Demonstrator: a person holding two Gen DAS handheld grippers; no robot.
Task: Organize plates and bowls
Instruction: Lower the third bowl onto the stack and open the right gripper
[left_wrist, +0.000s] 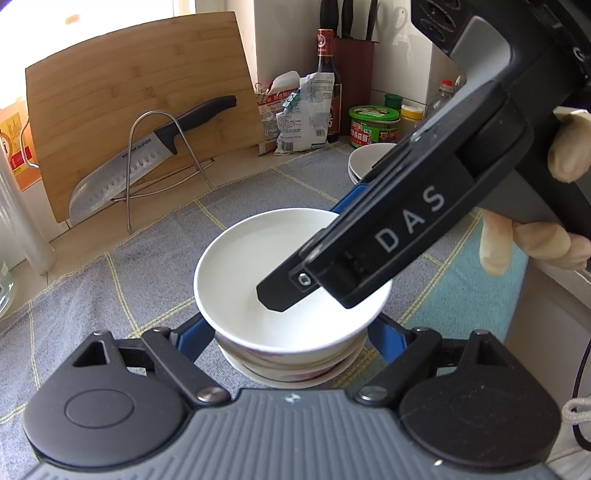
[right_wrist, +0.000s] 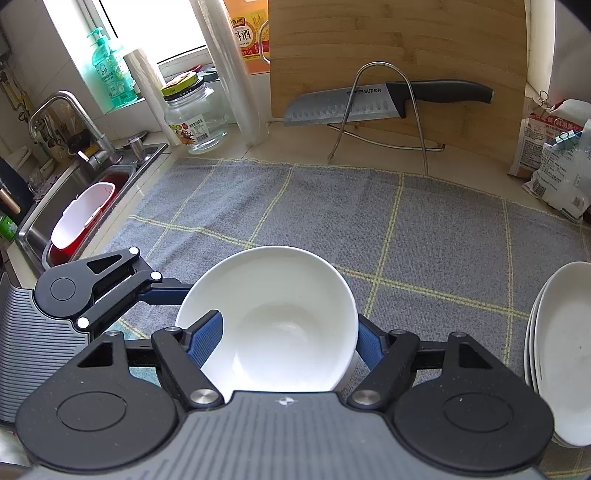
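Worktop covered by a grey checked cloth (right_wrist: 332, 206). A white bowl (right_wrist: 273, 317) sits on top of a nested stack of bowls (left_wrist: 288, 365) with a pink-patterned outside, in the middle of the cloth.

Right gripper (right_wrist: 284, 336): jaws clamped on the near rim of the white bowl. One blue finger (right_wrist: 205, 338) lies inside the bowl against its wall; the other is outside, on the far side of the rim. In the left wrist view the gripper body reaches down from the upper right, one black finger tip inside the bowl, held by a gloved hand (left_wrist: 535, 243).

Left gripper (left_wrist: 291, 347): jaws spread wide, one blue finger on each side of the bowl stack, low on it. Whether the pads press on the stack I cannot tell; they stand just beside it.

A stack of white plates (right_wrist: 565, 354) rests on the cloth to the right of the bowls, apart from them.

Behind: bamboo cutting board (right_wrist: 399, 55) leaning on the wall, kitchen knife (right_wrist: 369, 105) laid across a wire stand (right_wrist: 384, 110). Sink (right_wrist: 74, 206) at the left with a red and white tub in it. Glass jar (right_wrist: 195, 118) near the window.
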